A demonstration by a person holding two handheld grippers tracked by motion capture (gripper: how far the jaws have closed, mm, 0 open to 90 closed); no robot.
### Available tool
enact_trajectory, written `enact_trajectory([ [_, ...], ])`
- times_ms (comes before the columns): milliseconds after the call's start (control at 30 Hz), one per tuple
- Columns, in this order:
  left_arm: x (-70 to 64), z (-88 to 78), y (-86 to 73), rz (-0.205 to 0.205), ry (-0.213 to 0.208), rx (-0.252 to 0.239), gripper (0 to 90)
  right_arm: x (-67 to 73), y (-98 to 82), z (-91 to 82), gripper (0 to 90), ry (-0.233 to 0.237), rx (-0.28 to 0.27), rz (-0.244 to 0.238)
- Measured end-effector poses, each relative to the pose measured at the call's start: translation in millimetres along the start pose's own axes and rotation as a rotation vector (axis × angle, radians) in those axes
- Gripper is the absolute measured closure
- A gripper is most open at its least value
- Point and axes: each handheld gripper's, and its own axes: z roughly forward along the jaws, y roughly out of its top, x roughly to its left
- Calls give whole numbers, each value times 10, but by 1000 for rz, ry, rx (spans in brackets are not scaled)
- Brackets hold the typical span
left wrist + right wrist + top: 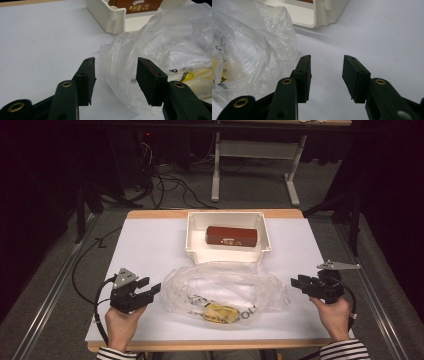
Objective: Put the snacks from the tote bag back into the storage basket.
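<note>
A crumpled clear plastic bag [225, 290] lies mid-table, with a yellow item [220, 312] inside near its front. Behind it stands a white bin [197, 232] holding a dark red box [231, 236]. My left gripper [152, 287] sits just left of the bag, open; in the left gripper view its jaws [115, 72] straddle the edge of the bag [160, 45] without pressing it. My right gripper [297, 282] is at the bag's right end, open, and in the right gripper view [325, 67] bare table lies between its jaws, with the bag [254, 47] to their left.
The white table top [150, 245] is bordered by a wooden edge. Cables trail from both grippers off the table's sides. A desk frame and floor cables stand beyond the far edge.
</note>
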Motion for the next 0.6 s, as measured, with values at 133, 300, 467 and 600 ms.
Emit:
enact_trajectory([
  [133, 44, 25, -18, -11, 5, 2, 500, -33, -48, -3, 597, 1, 3, 14],
  [300, 71, 48, -39, -17, 8, 7, 500, -66, -91, 5, 599, 2, 3, 23],
  [467, 101, 84, -60, -26, 12, 13, 500, -89, -131, 29, 601, -1, 5, 31],
  [600, 127, 113, -77, -34, 11, 10, 497, -113, -159, 63, 607, -5, 6, 42],
])
